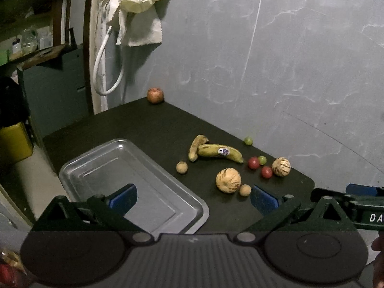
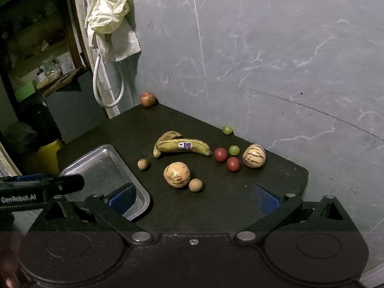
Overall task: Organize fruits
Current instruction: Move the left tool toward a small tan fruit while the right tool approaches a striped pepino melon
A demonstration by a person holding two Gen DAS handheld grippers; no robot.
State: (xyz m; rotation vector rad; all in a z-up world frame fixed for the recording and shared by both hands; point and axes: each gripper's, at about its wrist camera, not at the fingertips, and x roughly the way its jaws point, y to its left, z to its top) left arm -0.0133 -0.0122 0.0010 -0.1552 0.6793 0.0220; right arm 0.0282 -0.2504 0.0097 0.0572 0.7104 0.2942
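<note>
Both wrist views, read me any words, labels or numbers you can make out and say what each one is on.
"GenRobot.AI": white print on the left gripper.
"DA": white print, cut off by the frame edge, on the right gripper.
Banana sticker: too small to read.

The left gripper (image 1: 193, 198) hangs level, its jaws spread wide. Its blue pads (image 1: 123, 198) sit at 8 and 4 o'clock of its own view, with nothing between them. The right gripper (image 2: 193, 198) is posed the same way, jaws wide apart, its pads (image 2: 265, 198) holding nothing. The two run side by side and close together: the right one's finger pokes into the left view at 3 o'clock, and the left one's finger enters the right view at 9 o'clock.
</note>
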